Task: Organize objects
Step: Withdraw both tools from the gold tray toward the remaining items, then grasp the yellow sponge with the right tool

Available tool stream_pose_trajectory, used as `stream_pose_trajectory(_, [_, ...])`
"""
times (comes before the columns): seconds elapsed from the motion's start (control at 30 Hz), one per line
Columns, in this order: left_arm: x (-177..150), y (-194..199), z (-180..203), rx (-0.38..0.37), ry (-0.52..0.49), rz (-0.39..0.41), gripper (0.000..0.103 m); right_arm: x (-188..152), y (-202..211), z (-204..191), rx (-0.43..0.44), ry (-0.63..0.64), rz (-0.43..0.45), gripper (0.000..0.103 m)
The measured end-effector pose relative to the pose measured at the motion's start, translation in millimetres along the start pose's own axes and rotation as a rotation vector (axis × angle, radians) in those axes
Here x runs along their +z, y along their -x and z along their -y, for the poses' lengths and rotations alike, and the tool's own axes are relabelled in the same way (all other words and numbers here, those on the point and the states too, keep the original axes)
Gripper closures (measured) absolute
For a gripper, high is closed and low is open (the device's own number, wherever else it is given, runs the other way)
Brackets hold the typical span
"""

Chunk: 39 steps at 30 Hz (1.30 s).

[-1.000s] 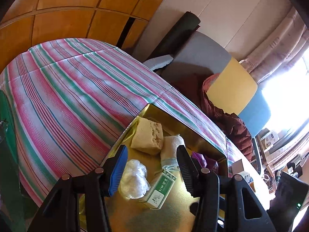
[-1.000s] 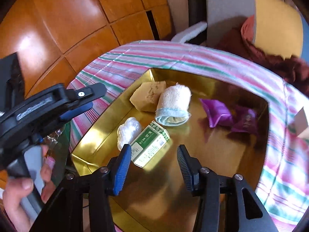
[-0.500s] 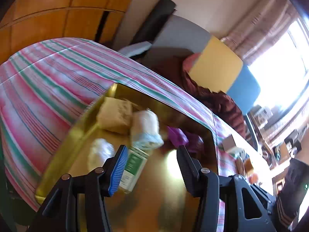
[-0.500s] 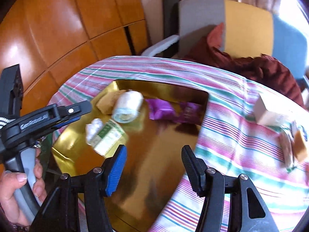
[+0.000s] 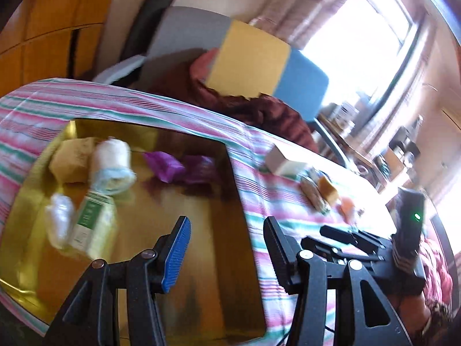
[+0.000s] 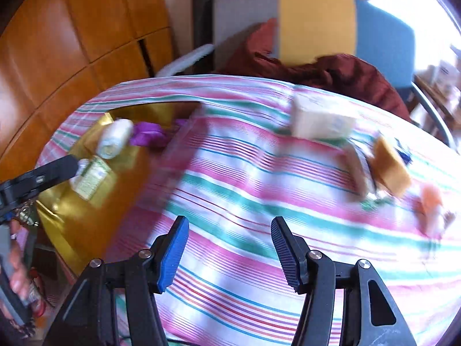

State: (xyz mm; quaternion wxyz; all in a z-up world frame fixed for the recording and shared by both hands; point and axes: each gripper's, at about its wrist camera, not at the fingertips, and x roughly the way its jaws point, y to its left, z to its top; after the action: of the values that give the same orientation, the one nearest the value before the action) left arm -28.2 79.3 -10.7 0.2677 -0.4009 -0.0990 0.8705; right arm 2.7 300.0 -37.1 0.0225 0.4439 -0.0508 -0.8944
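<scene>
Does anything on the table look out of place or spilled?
Nothing looks spilled. Several items, such as the pale box and brown block, lie loose on the striped cloth, outside the gold tray.

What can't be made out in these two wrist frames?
- Small items at the table's right, right wrist: motion blur, identity unclear.
- Green box print, left wrist: blurred, unreadable.
- Gold tray near rim, left wrist: behind the left gripper.
- Window side: overexposed.
</scene>
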Motion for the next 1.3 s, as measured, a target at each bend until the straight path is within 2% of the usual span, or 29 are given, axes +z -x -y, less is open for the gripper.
stream_pose_trajectory(0.37, [-40, -14, 82, -0.127, -0.21, -0.084, 0.05, -26, 12, 106, -0.122, -0.153, -0.037, 0.041])
stream_pose_trajectory(0.53, [-57, -19, 107, -0.175, -0.266, -0.114, 0.05, -32, 11, 150, -0.161, -0.222, -0.046, 0.04])
stream_pose_trajectory(0.6, [-61, -20, 114, -0.189, -0.28, -0.126, 0.05, -27, 11, 165, -0.16, -0.252, -0.039, 0.04])
stream_pose_trajectory(0.83, [-69, -25, 121, -0.193, -0.278, -0.163, 0.05, 27, 11, 190, -0.139, -0.285, 0.092, 0.021])
stream_pose_trajectory(1.0, [-74, -25, 117, -0.177, -0.259, -0.178, 0.049, 55, -17, 200, -0.123, -0.34, 0.064, 0.021])
stream_pose_trajectory(1.17, [-74, -26, 117, -0.171, -0.26, -0.182, 0.049, 59, -44, 209, -0.152, -0.376, 0.022, 0.022])
stream_pose_trajectory(1.2, [-74, -27, 117, -0.169, -0.262, -0.184, 0.049, 57, -48, 213, -0.136, -0.402, 0.016, 0.023])
stream_pose_trajectory(1.3, [-75, -31, 119, -0.169, -0.262, -0.194, 0.049, 47, -55, 225, -0.054, -0.479, -0.013, 0.038])
